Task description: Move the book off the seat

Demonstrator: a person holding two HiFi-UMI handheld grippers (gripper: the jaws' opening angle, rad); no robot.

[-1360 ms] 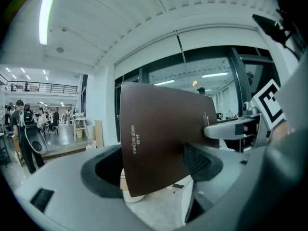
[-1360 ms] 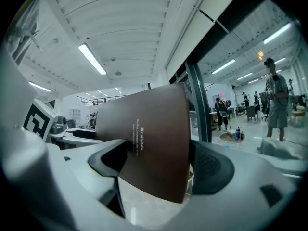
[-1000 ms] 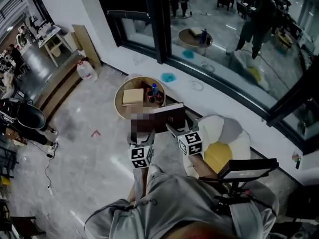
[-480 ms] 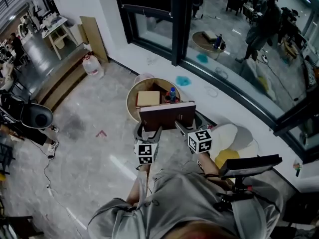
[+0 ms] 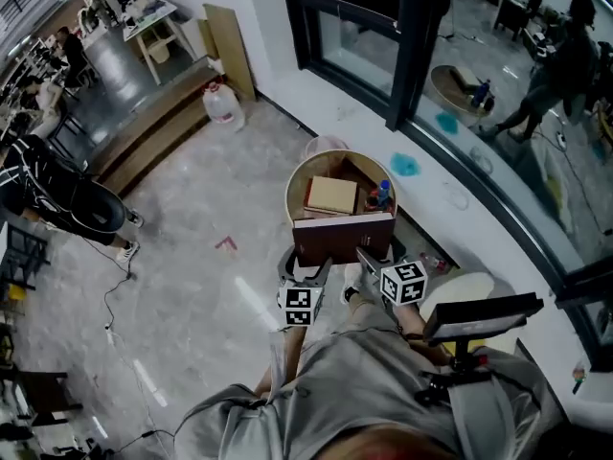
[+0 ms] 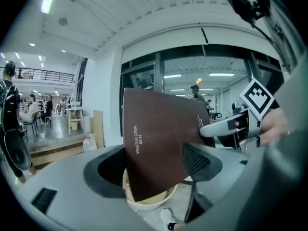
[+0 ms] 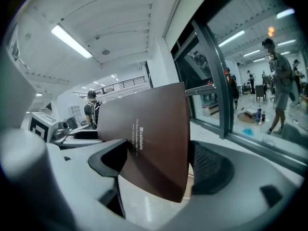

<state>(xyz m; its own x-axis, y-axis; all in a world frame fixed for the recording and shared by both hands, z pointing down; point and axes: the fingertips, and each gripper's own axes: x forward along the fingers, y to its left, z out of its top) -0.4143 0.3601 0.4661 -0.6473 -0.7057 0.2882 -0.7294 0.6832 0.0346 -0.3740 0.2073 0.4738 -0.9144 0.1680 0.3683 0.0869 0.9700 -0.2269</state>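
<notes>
A dark brown book (image 5: 342, 240) stands upright in the air, held between both grippers. My left gripper (image 5: 305, 266) is shut on its lower left corner, and my right gripper (image 5: 369, 257) is shut on its lower right corner. The book hangs over the near rim of a round wooden table (image 5: 314, 173). The left gripper view shows the book (image 6: 161, 143) wedged between the left gripper's (image 6: 154, 170) jaws, with the right gripper (image 6: 236, 126) clamped on its far edge. Seen from the right gripper (image 7: 159, 165), the book (image 7: 154, 138) fills the gap between the pads. The cream seat (image 5: 462, 290) lies behind, at my right.
On the round table lie a tan box (image 5: 331, 195) and bottles (image 5: 380, 196). A water jug (image 5: 222, 103) stands by the wall. A glass wall (image 5: 498, 161) runs along the right. A black stand (image 5: 484, 316) is by my right elbow. A person in black (image 5: 67, 204) sits far left.
Both grippers have carried the book away from the cream seat and toward the round table. The book now hangs over the table's near rim, a little lower than before.
</notes>
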